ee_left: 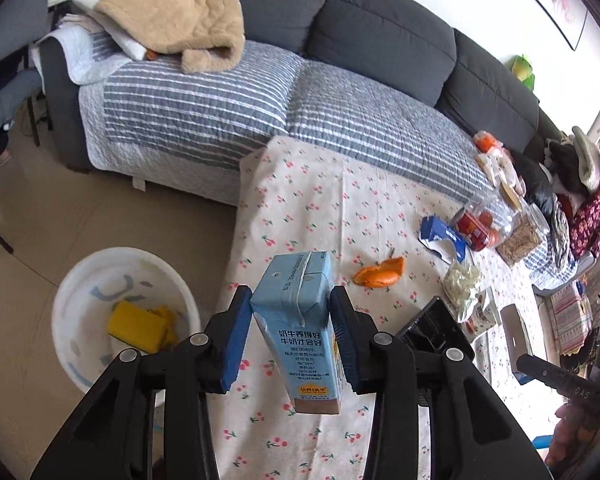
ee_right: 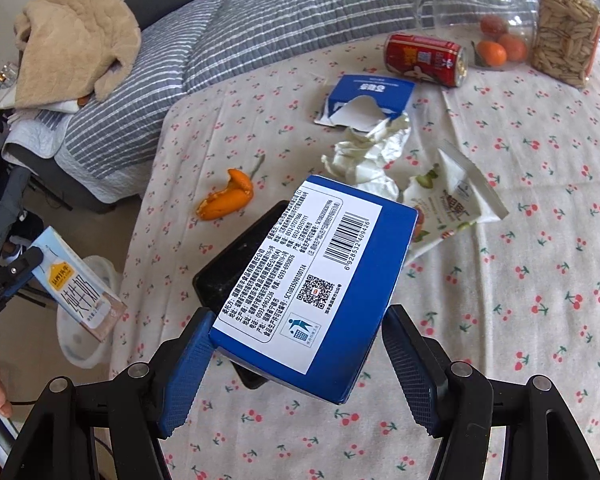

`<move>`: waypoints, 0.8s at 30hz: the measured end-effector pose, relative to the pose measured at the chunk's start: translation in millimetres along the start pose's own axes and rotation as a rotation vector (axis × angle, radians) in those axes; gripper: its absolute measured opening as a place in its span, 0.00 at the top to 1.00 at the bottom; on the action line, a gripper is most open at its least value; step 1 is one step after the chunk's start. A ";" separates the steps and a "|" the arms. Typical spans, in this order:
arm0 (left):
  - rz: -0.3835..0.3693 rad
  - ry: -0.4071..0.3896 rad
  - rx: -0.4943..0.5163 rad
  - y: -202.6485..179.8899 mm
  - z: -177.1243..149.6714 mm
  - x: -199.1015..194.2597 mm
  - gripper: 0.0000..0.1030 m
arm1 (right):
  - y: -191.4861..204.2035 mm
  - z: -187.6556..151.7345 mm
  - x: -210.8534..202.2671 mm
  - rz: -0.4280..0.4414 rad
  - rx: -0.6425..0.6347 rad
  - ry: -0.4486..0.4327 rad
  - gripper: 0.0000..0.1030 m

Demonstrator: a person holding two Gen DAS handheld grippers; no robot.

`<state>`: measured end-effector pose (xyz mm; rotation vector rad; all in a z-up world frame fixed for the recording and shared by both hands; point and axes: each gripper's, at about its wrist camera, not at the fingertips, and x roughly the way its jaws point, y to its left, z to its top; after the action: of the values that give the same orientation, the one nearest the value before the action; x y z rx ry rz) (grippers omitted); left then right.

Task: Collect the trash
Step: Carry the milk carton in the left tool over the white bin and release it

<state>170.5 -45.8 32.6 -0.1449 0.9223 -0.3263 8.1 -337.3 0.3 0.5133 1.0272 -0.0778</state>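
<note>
While the left gripper clamps a milk carton near the basin, the right gripper grips a blue box.

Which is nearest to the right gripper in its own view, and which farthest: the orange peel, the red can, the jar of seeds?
From the right gripper:
1. Orange peel, ahead to the left on the cloth.
2. Red can, lying on its side, farther back.
3. Jar of seeds, far right; only a little beyond the can.
</note>
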 end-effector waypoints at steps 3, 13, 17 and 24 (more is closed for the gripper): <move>0.027 -0.043 -0.032 27.0 2.4 -15.4 0.59 | 17.9 -0.7 10.0 0.015 -0.023 0.012 0.30; 0.191 -0.115 -0.061 111.9 -1.2 -34.4 0.59 | 69.5 -1.9 47.0 0.044 -0.091 0.058 0.30; 0.217 -0.108 -0.073 134.8 -3.4 -27.7 0.59 | 86.5 -3.2 59.1 0.054 -0.112 0.072 0.30; 0.268 -0.061 -0.074 153.6 -5.1 -14.1 0.26 | 106.2 -7.3 75.6 0.060 -0.136 0.093 0.29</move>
<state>191.4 103.6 0.1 -0.0971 0.8812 -0.0393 73.6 -227.5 -26.2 0.4262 1.0989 0.0698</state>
